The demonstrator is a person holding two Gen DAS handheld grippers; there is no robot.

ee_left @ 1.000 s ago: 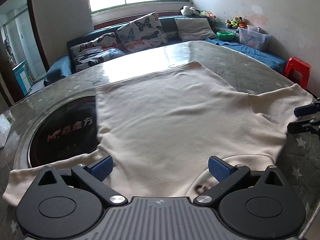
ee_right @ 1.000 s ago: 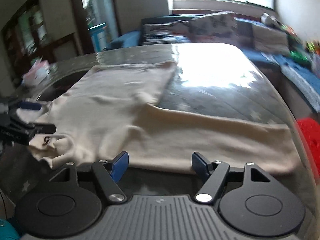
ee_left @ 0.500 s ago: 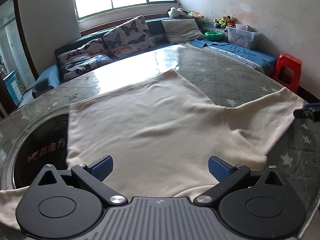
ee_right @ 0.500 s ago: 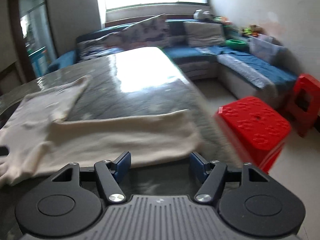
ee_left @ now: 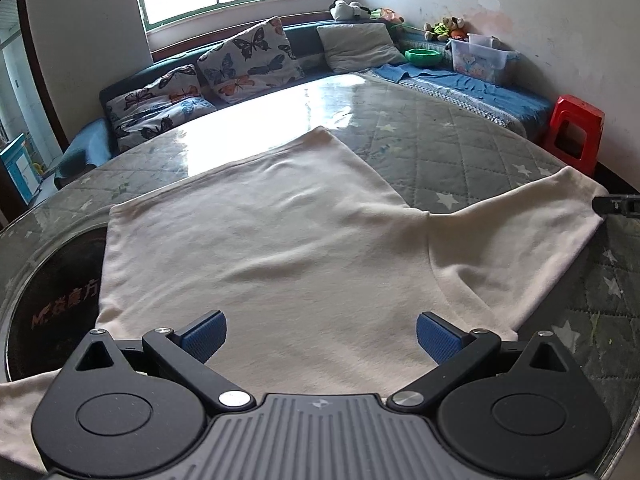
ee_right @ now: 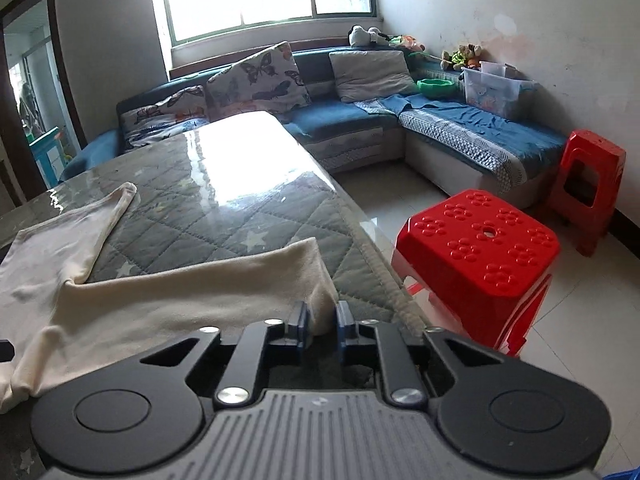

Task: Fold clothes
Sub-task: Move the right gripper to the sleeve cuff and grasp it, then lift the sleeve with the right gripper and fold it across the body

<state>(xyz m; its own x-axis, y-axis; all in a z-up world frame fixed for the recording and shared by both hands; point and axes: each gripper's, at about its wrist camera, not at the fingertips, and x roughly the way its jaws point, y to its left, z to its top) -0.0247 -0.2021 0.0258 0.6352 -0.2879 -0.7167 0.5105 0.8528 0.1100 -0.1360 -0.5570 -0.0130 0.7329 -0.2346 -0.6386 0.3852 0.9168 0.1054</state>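
R gripper [ee_right: 319,328] jaws, wide open a sec ago, are closing w/ the sleeve cuff [ee_right: 310,280] of the cream long-sleeve shirt [ee_left: 260,248] pinched between the pads, at the table's [ee_right: 256,184] right edge; so that sleeve looks ready to fold inward. L gripper [ee_left: 320,332] open, holding nothing, over the collar end at the near edge; shirt lies flat across the table.

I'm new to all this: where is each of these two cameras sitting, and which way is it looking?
Left wrist: on the left claw, looking across the cream shirt; wide-open blue fingers show.
Right wrist: on the right claw, at the table's edge, facing the sofa; claw closing on the sleeve.
Shared: shirt, table, sofa, tall red stool.
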